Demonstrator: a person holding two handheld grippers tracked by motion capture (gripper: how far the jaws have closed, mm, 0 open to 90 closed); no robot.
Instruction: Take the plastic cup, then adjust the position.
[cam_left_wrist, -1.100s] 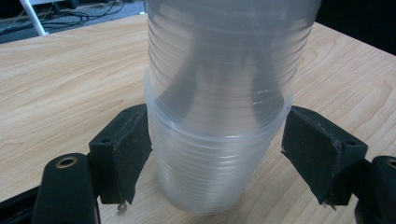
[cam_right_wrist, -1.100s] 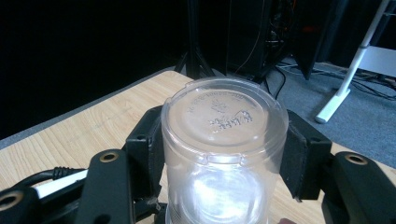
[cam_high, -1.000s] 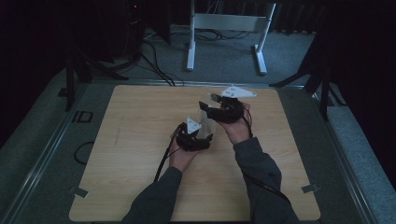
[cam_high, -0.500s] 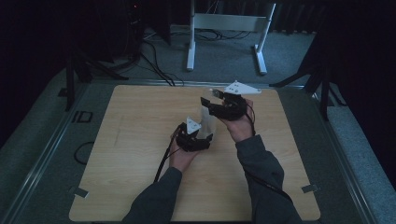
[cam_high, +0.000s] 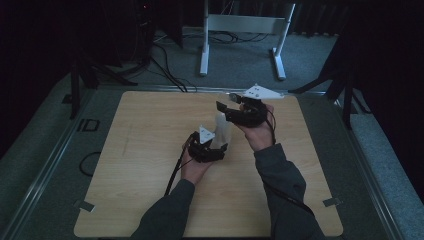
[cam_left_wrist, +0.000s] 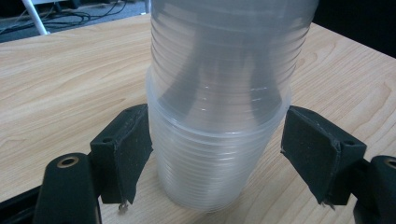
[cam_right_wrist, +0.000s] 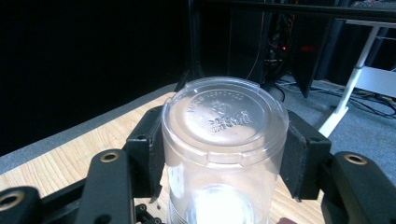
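Your left claw (cam_high: 218, 148) sits near the middle of the wooden desk (cam_high: 145, 150), low and close to the surface, with its jaws spread either side of the bottom of a stack of clear plastic cups (cam_high: 222, 129) that stands upside down on the desk. In the left gripper view the stack (cam_left_wrist: 219, 116) rises between the two black pads (cam_left_wrist: 125, 149); the left pad looks to be touching or almost touching the ribbed wall of the lowest cup, while the right pad stands clearly apart from it, so that claw is open and not gripping. Your right claw (cam_high: 226, 111) is higher and a little farther back and to the right, with its jaws reaching left over the top of the stack. In the right gripper view its two pads (cam_right_wrist: 148, 154) press against both sides of the topmost cup (cam_right_wrist: 224, 140), whose flat embossed base faces the camera, so this claw holds that cup; whether the cup has come free of the one beneath is hard to tell from the dim high view. Beyond the far edge of the desk, a white frame (cam_high: 242, 30) stands on the grey floor (cam_high: 320, 55) among dark cables (cam_high: 165, 70).
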